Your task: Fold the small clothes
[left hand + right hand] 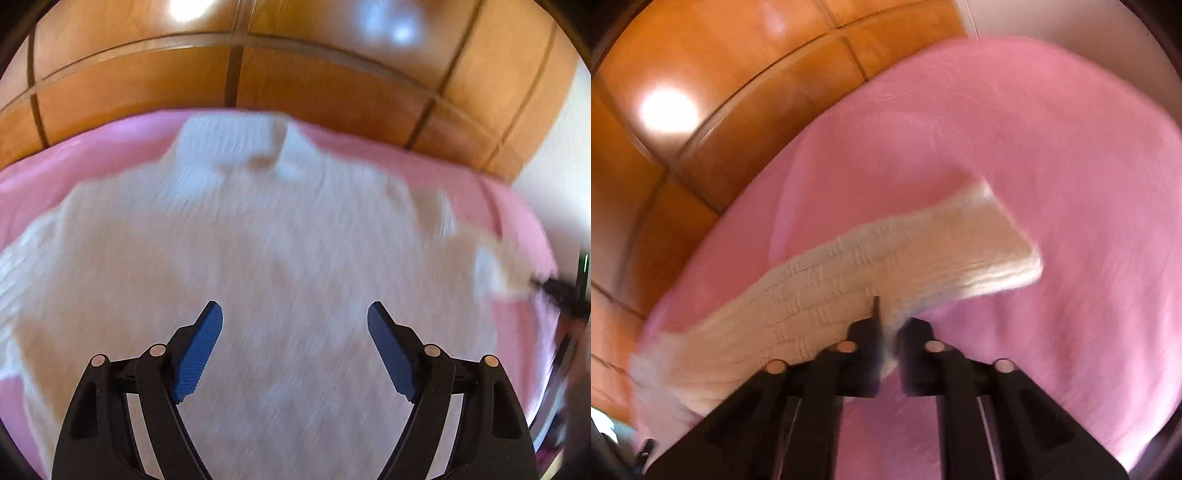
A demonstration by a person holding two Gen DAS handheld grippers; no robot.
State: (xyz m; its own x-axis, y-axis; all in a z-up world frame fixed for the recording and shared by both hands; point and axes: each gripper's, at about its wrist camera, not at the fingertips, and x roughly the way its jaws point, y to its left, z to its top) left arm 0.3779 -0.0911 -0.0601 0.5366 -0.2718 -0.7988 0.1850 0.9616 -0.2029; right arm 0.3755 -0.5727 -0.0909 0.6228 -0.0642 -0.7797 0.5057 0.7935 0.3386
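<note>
A cream knitted sweater (258,240) lies spread on a pink cloth (92,155), its collar at the far side. My left gripper (295,314) hovers over its body, open and empty, blue pads (201,350) wide apart. In the right wrist view my right gripper (886,325) is shut on the sweater's sleeve (886,258), which stretches across the pink cloth (1034,147) with its cuff to the right. The right gripper also shows blurred at the right edge of the left wrist view (557,291), holding the sleeve end.
The pink cloth covers a surface in front of orange-brown wooden panelling (147,85), which also shows in the right wrist view (701,92). A pale wall (554,155) lies at the right. Both views are motion-blurred.
</note>
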